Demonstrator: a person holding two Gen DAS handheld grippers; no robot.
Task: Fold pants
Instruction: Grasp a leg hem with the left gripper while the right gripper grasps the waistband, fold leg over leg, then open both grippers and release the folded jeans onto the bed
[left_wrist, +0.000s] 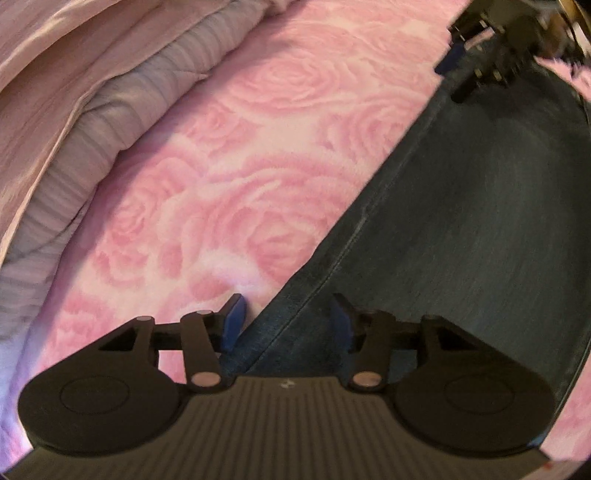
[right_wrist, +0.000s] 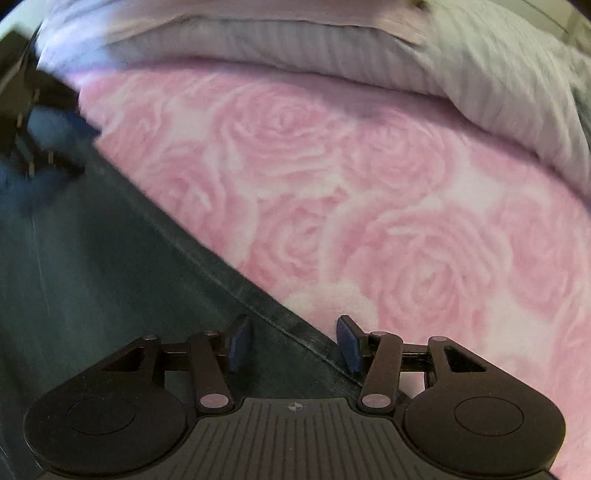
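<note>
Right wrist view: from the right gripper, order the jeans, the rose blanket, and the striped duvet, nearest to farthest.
1. jeans: their seamed edge lies between the fingers of the right gripper, spreading left.
2. rose blanket: beyond and to the right of the jeans.
3. striped duvet: bunched along the top, past the blanket.

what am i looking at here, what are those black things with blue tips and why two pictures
Each picture comes from a camera mounted on a hand-held claw; a person carries one in each hand. There is no robot arm. The black parts at the bottom are the claw's own body, and the blue tips are its pads.

The left wrist view shows the left claw straddling one edge of dark denim pants. The right wrist view shows the right claw over the opposite edge. Both sets of pads stand apart with denim between them; whether they pinch it I cannot tell.

The pants lie on a pink rose-patterned blanket, with pale bedding bunched behind.
</note>
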